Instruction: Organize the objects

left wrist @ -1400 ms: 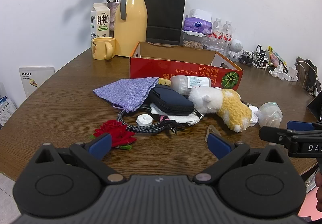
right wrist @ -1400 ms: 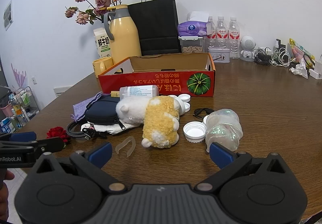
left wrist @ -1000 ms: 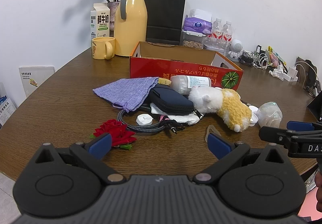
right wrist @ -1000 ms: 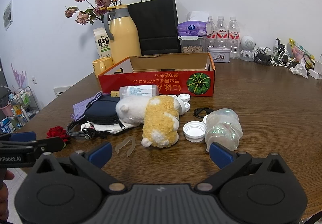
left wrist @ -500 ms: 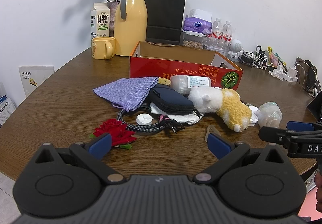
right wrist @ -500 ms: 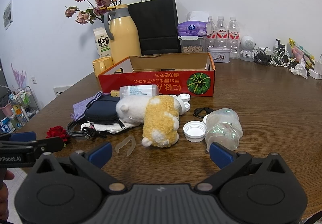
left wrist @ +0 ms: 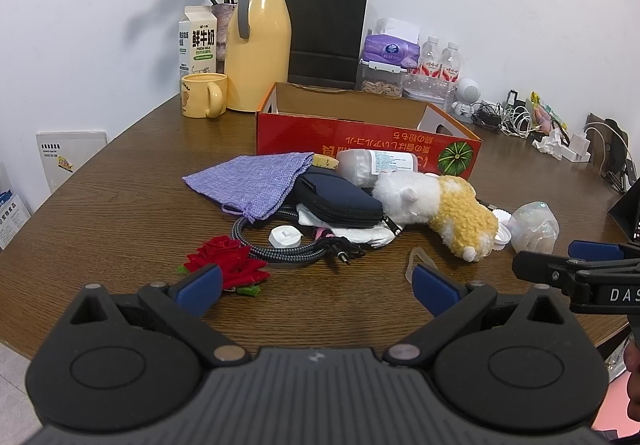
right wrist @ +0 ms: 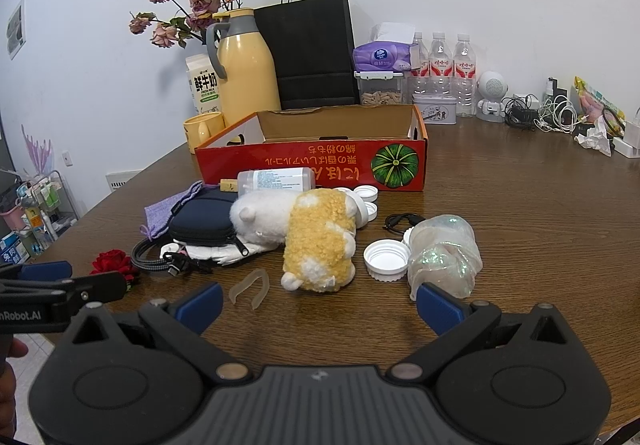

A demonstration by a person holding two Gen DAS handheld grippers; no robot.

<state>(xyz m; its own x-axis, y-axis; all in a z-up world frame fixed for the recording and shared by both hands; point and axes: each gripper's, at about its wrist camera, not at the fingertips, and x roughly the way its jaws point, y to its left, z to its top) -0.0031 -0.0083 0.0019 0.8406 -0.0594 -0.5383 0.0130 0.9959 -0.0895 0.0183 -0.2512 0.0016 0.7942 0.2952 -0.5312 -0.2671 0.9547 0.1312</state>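
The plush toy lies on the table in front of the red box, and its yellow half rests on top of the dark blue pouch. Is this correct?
Not quite. The plush toy does lie in front of the red box, but the right wrist view shows its white half beside the dark blue pouch; the yellow half points away from it.

Your right gripper [right wrist: 318,305] hangs wide open, empty.
Ahead, plush toy [right wrist: 304,233] lies before the red box [right wrist: 312,165].

Office: meeting table [right wrist: 540,213], water bottles [right wrist: 444,61], chargers [right wrist: 536,113]
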